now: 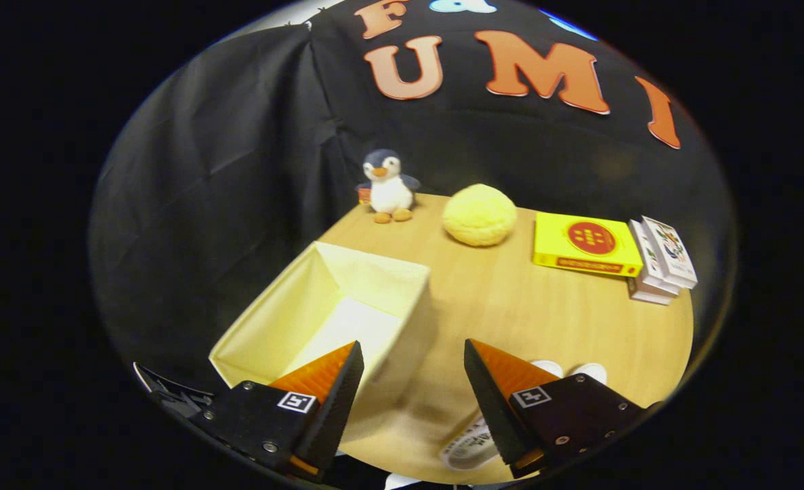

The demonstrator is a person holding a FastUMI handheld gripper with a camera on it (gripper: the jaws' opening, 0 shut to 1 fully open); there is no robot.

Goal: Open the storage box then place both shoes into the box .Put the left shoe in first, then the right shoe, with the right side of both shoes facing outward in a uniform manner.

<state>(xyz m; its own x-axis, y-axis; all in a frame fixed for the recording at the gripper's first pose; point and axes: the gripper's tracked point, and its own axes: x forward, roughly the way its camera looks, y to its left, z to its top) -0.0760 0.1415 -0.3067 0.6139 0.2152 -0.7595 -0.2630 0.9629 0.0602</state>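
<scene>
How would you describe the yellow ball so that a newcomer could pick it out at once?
Start at the wooden table and look to its far edge, well beyond the open gripper. The ball sits between the penguin and the yellow box. It alone is round and fuzzy.

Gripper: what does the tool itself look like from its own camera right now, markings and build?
The gripper has two wedge-shaped fingers tapering to points, on dark blocky mounts with visible screws. Each mount carries a small square black-and-white tag. The fingers are spread apart, nothing between them.
</scene>
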